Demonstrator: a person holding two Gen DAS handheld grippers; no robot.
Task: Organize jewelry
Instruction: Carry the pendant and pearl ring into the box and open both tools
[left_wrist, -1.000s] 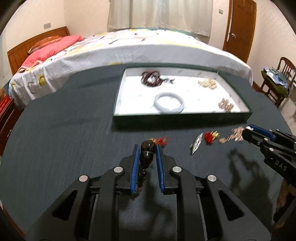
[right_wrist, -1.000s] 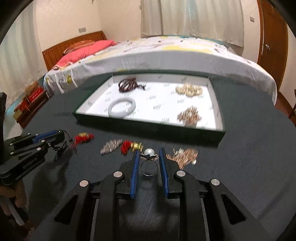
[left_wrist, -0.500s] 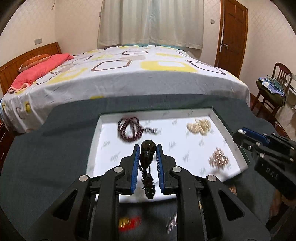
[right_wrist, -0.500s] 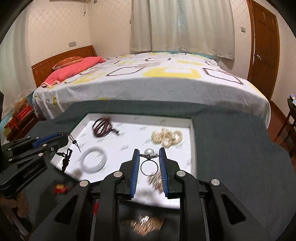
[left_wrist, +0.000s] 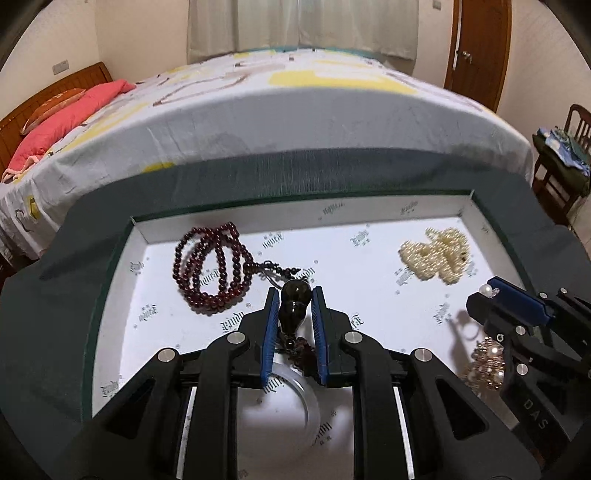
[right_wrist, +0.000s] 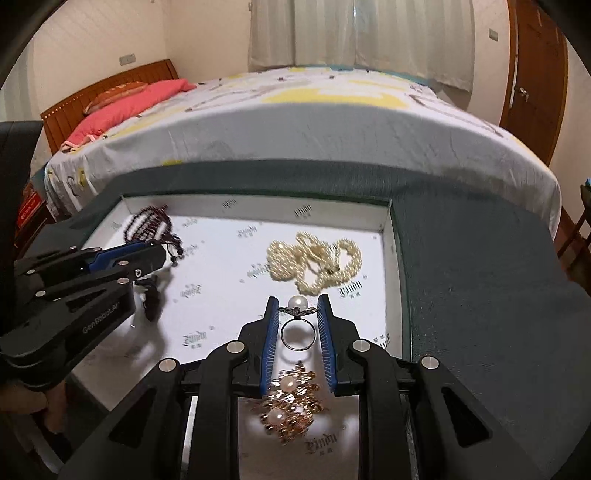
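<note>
I have both tools over the white tray (left_wrist: 122, 295) now; a second ago they hung over the dark table (left_wrist: 55, 314) short of the tray's near wall, among the loose pieces there. So the carry is nearly done, and I judge that what is left is lowering and letting go.

Largest first: the tray sits on the table with the bed (left_wrist: 295, 110) behind it. Inside lie a coil of dark red beads (left_wrist: 210, 269) at the far left, a heap of pearl strands (right_wrist: 314, 262) at the far right, a white bangle (left_wrist: 310, 406) under my left tool and a gold cluster (right_wrist: 291, 402) under my right.

The left tool (left_wrist: 293, 306) is nearly closed, clamped on a dark gourd pendant (left_wrist: 293, 304). Its long axis runs along the fingers, bulb end pointing away from me, cord and small beads trailing back.

The right tool (right_wrist: 297, 314) is equally narrow, pinching a pearl ring (right_wrist: 297, 334). The band faces the camera, pearl (right_wrist: 297, 302) at the far end, over bare tray floor just short of the pearl strands.
</note>
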